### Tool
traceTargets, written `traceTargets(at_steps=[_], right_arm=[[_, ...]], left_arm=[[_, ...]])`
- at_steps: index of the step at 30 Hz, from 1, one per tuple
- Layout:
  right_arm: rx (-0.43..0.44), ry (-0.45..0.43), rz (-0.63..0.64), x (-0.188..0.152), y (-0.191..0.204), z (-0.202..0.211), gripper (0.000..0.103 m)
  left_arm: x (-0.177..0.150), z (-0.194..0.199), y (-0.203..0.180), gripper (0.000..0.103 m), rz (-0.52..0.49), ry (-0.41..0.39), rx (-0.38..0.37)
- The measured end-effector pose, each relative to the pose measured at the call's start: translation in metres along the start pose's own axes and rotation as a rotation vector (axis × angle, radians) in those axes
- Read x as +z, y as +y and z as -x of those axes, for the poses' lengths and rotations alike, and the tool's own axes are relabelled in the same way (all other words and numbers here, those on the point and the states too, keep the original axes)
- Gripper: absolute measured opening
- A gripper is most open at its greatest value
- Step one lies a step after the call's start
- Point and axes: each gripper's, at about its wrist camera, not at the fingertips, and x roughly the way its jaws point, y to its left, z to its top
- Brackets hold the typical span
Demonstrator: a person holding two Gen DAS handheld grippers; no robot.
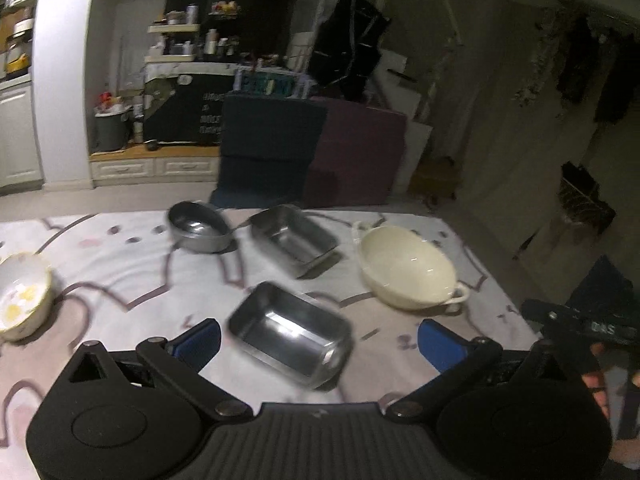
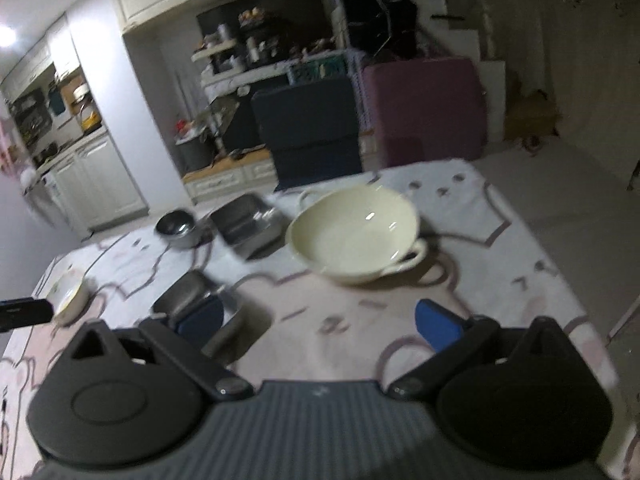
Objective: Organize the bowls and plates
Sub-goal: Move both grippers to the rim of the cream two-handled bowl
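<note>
Lying empty on the worktop (image 1: 120,272): near tin (image 1: 290,336), far tin (image 1: 294,238) at 12 o'clock, steel bowl (image 1: 198,227) at 11, cream bowl (image 1: 406,266) at 2. Left hand-held gripper (image 1: 318,340) and right hand-held gripper (image 2: 320,320) are spread, holding nothing.

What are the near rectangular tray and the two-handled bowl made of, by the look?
Near rectangular tray: likely stainless steel, polished; grey walls show sharp mirror-like glints. Two-handled bowl: probably glazed ceramic, though enamel or melamine can't be excluded; opaque cream, glossy, small crisp highlights inside, thick rim and moulded handles.
</note>
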Motion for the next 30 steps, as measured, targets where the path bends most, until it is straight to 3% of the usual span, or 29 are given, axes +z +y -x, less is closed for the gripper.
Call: traceTargets(at_steps=[7,15,23,26,29,30], right_arm=[[-0.051,-0.079,0.026,0.024,-0.037,-0.02,0.103],[-0.046,-0.162,0.012,0.054,-0.082,-0.058,0.103],[0.023,-0.154,0.05,0.08,-0.113,-0.112,0.103],[0.049,-0.106,0.027,0.088,-0.122,-0.136,0.102],[0.07,-0.048,0.003,0.092,-0.128,-0.162,0.086],[0.075,-0.034,-0.003,0.092,-0.128,-0.169,0.075]], left_arm=[[0.018,-0.042,-0.047,0.103,-0.009,0.001,-0.035],[0.031,-0.108,-0.078,0.103,0.135,-0.021,-0.055],[0.021,-0.176,-0.091,0.103,0.262,0.005,0.001],[0.017,-0.195,-0.087,0.103,0.309,0.022,0.014],[0.013,-0.208,-0.081,0.103,0.335,0.027,0.03],[0.013,-0.213,-0.078,0.103,0.352,0.032,0.031]])
